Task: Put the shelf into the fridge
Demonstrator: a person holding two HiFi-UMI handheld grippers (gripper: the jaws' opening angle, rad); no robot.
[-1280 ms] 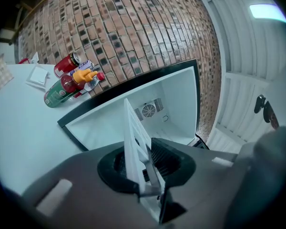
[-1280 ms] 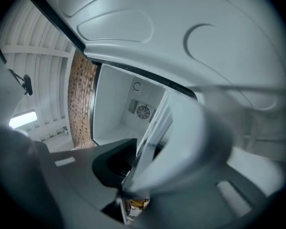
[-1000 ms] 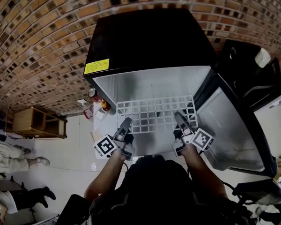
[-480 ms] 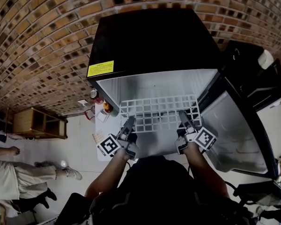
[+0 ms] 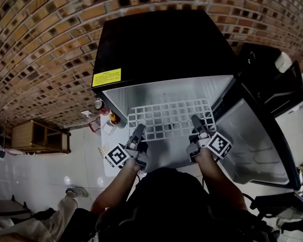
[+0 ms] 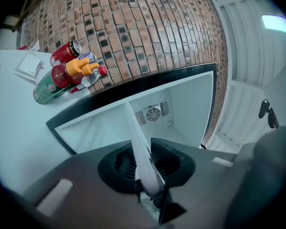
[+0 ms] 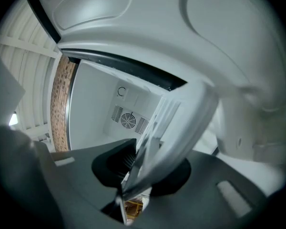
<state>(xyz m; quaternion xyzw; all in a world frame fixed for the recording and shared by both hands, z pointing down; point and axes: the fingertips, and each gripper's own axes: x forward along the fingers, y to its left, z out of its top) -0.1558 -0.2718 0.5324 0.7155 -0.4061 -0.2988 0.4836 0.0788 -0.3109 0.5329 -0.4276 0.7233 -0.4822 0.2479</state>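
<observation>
A white wire shelf (image 5: 169, 119) lies level in the mouth of the open black fridge (image 5: 161, 44), its far part inside the white cavity. My left gripper (image 5: 138, 130) is shut on the shelf's near left edge, and my right gripper (image 5: 195, 120) is shut on its near right edge. In the left gripper view the shelf (image 6: 139, 147) runs edge-on between the jaws of the left gripper (image 6: 148, 165) toward the fridge's back wall fan (image 6: 152, 113). In the right gripper view the shelf (image 7: 174, 123) is clamped in the right gripper (image 7: 139, 170).
The fridge door (image 5: 252, 140) stands open at the right; its white inner liner (image 7: 148, 27) fills the top of the right gripper view. Bottles and a can (image 6: 62, 73) stand on a white table (image 6: 19, 128) left of the fridge. A brick wall (image 5: 40, 44) is behind. A wooden shelf unit (image 5: 35, 135) stands at far left.
Both grippers have pushed the shelf a little farther into the fridge. A bystander at the left has walked off toward the lower edge of the head view.
</observation>
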